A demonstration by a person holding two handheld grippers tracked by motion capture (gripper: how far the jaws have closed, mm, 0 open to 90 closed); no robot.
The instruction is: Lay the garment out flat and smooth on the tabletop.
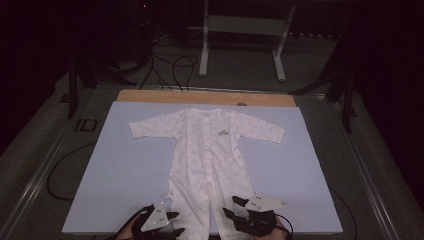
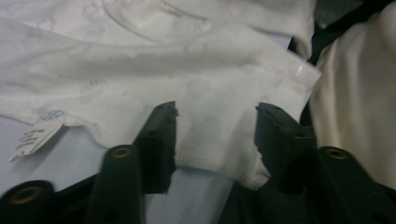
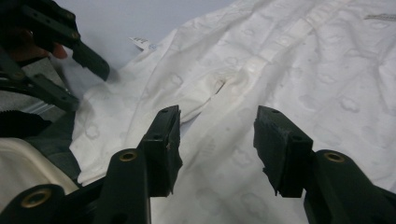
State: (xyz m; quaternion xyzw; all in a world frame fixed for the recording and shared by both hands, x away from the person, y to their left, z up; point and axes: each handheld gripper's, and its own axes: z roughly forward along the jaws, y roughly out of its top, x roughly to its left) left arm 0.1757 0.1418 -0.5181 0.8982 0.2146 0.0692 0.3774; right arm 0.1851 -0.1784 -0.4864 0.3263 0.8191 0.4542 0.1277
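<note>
The left gripper (image 1: pixel 170 224) is sitting at the near edge of the table with its 2 jaws spread wide, and in the left gripper view the hem of 1 leg of the white baby romper (image 1: pixel 207 150) is lying between them, not yet pinched. The right gripper (image 1: pixel 235 207) is hovering just beside the other leg, its jaws likewise standing apart with nothing between them but the cloth lying below; in the right gripper view they are pointing up the garment toward the crotch seam (image 3: pixel 219 84).

The step in hand looks like the approach to the leg cuffs, most likely the start of a fold that would carry the legs up toward the body. The next move would call for lowering each gripper until 1 jaw is slipping under the hem, then closing on it, gripping both layers of cloth so the leg lifts evenly.

Both hands are coming in from the bottom of the high view, held low and close together, the grippers angling inward toward each other across the 2 legs.

The romper is lying flat and face up along the middle of the pale blue mat (image 1: pixel 125 165), sleeves spread to either side, collar toward the far wooden edge (image 1: pixel 150 96). A small paper tag (image 2: pixel 35 137) is resting on the mat, touching the left leg's edge.
</note>
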